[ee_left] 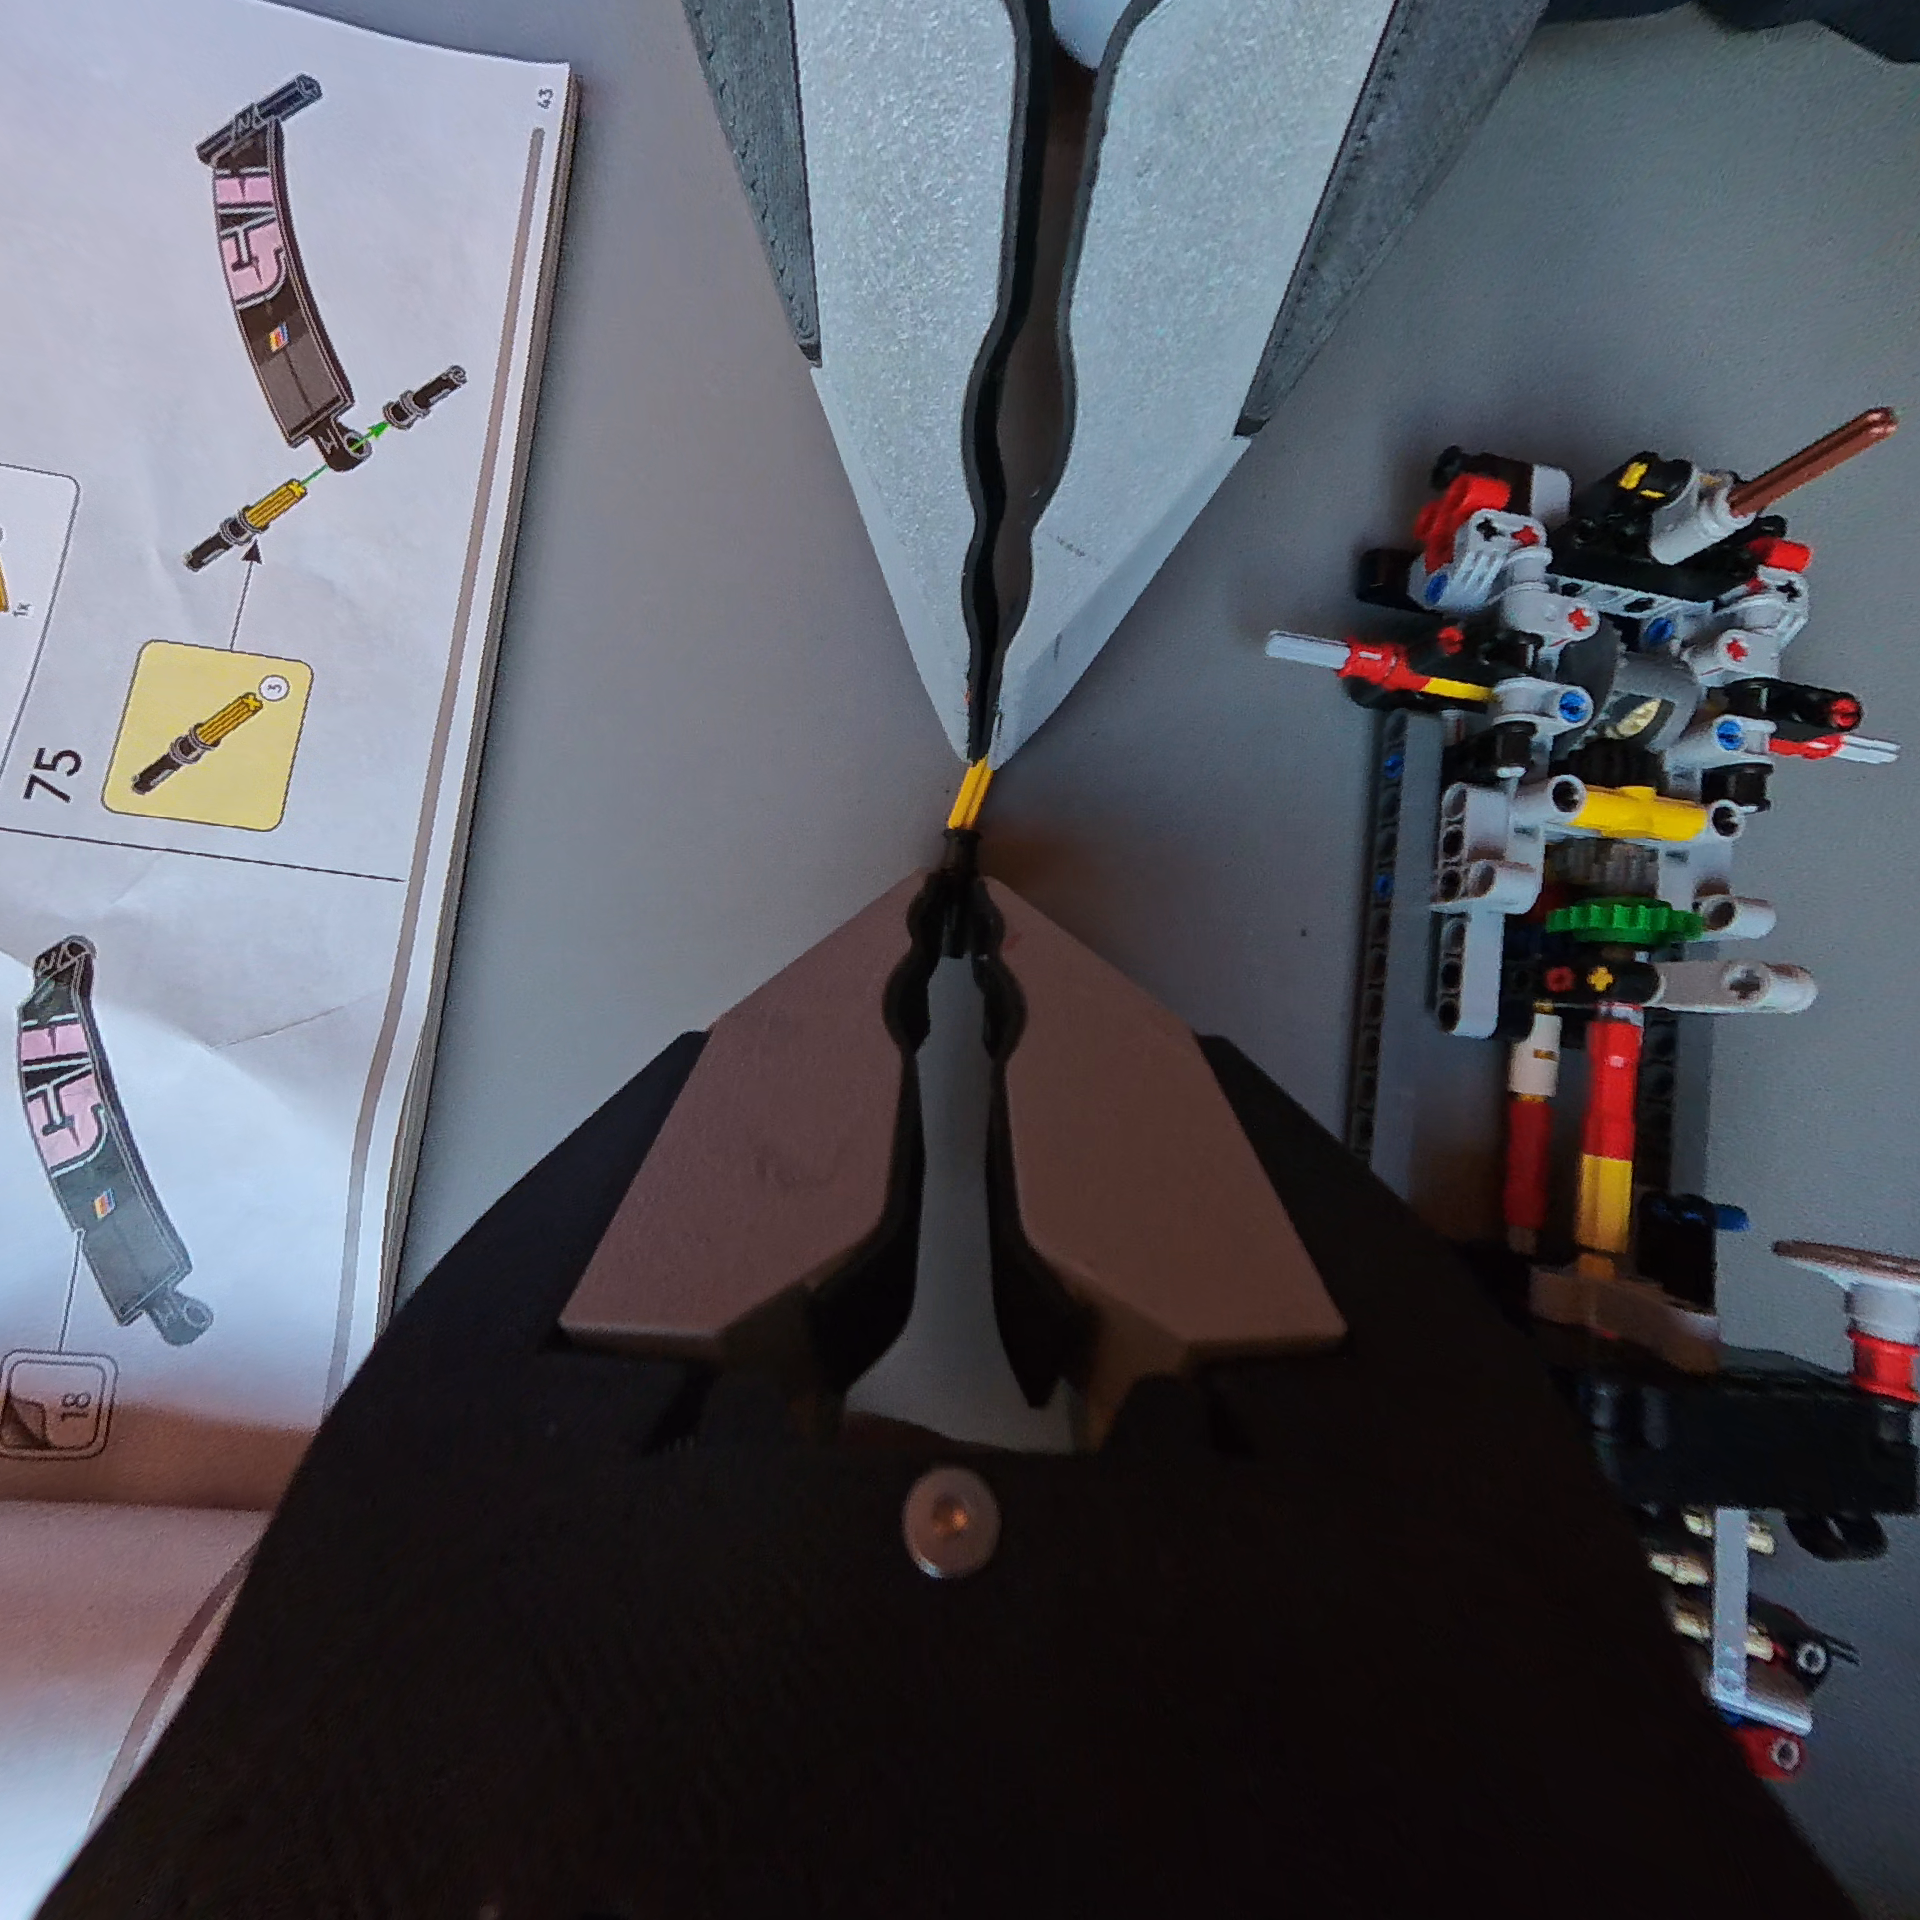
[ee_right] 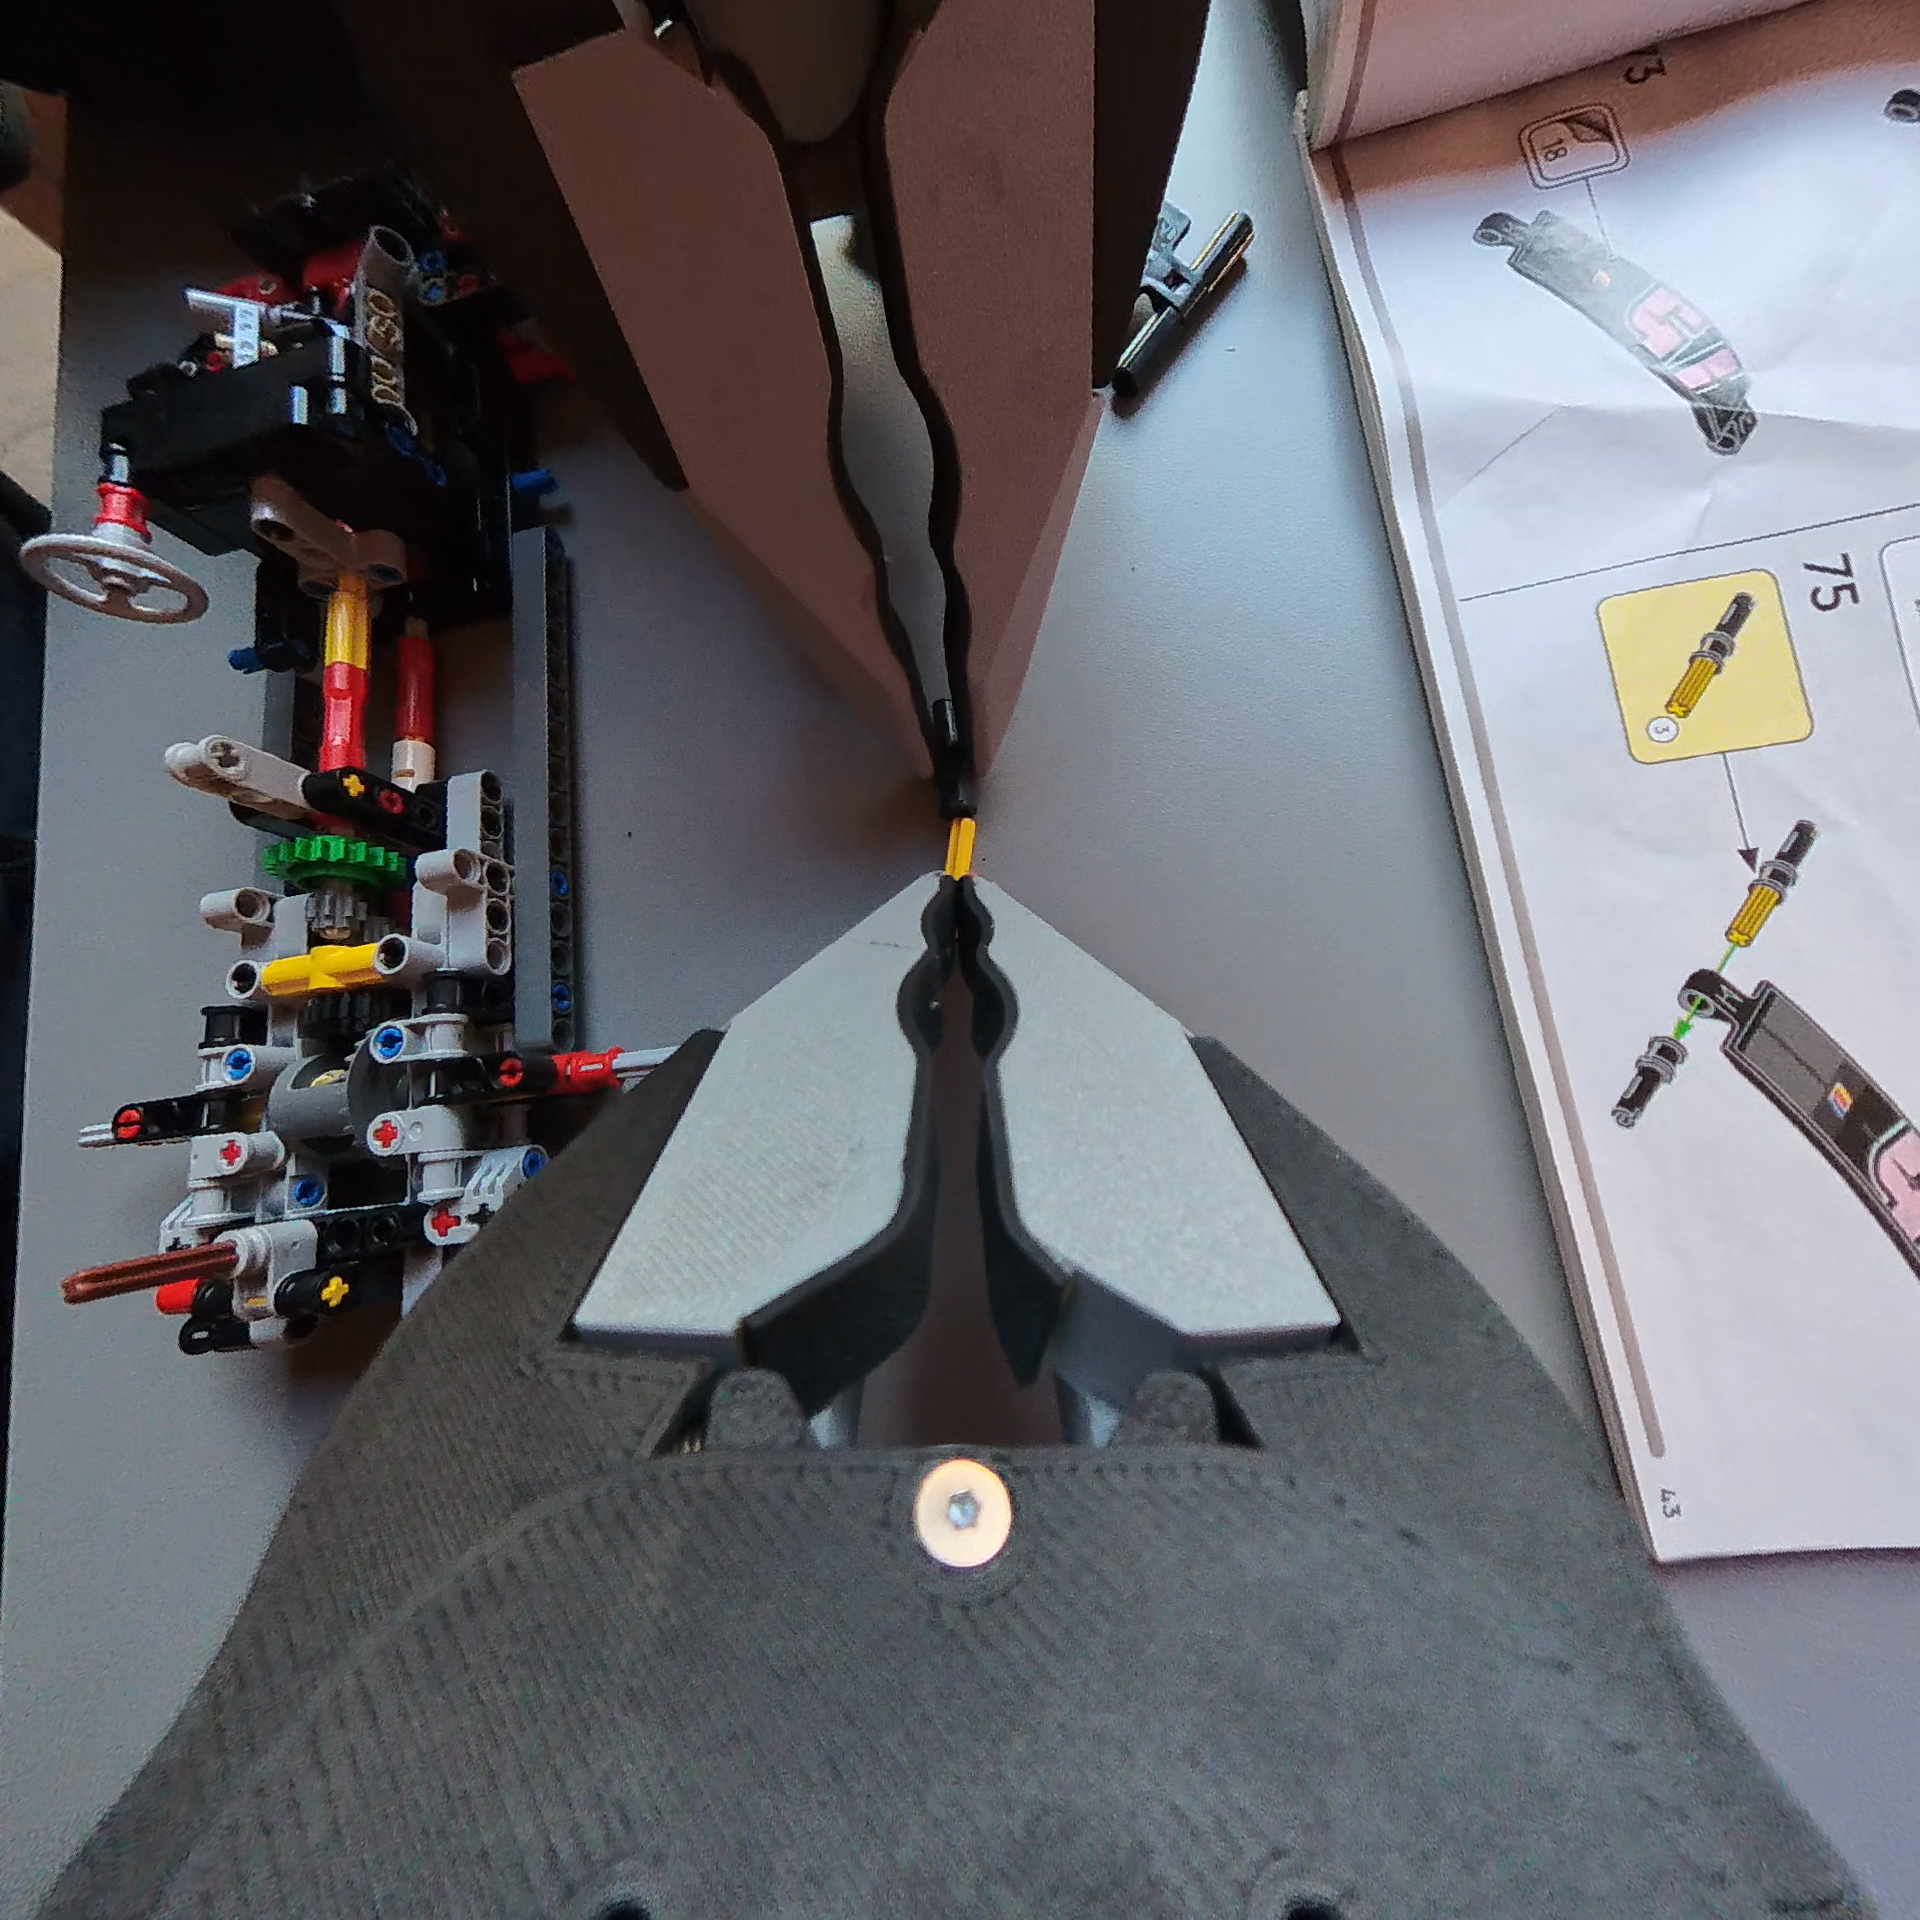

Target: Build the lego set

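Left wrist view: booklet, brick model.

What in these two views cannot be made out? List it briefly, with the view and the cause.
- Yellow axle: its far end is hidden between the right gripper's fingers, both views.
- Black pin: its rear is partly hidden between the left gripper's fingers.
- Brick model: lower part blurred and cut off by the left view's edge.
- Black loose part: partly hidden behind the left gripper, right view.
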A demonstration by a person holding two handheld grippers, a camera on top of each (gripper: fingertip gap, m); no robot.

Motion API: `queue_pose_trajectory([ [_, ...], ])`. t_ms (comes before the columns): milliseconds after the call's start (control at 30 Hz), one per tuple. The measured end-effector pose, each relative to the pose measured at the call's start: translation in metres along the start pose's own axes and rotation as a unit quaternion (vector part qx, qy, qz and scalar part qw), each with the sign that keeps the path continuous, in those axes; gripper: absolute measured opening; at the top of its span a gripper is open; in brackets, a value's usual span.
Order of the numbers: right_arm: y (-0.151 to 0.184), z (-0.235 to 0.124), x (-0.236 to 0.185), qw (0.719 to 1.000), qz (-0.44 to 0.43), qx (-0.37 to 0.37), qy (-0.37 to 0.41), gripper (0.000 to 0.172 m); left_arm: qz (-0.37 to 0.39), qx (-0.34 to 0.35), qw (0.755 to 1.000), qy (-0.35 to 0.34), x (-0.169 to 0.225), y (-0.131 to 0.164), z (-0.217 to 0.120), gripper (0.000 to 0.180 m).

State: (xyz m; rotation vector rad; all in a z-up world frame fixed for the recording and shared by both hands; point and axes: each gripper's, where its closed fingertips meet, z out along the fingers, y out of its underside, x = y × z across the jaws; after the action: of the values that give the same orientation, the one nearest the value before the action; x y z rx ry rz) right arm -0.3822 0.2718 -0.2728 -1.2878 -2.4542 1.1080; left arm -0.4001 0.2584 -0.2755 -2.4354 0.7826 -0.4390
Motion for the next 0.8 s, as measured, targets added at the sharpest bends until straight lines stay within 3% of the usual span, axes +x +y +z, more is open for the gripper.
queue_pose_trajectory([
  [800,-0.0003,-0.0018,0.0009,0.999,-0.030,0.029,-0.011,0.000,-0.051,0.027,0.998,0.026,0.0000,0.0006,-0.0010,0.002],
])
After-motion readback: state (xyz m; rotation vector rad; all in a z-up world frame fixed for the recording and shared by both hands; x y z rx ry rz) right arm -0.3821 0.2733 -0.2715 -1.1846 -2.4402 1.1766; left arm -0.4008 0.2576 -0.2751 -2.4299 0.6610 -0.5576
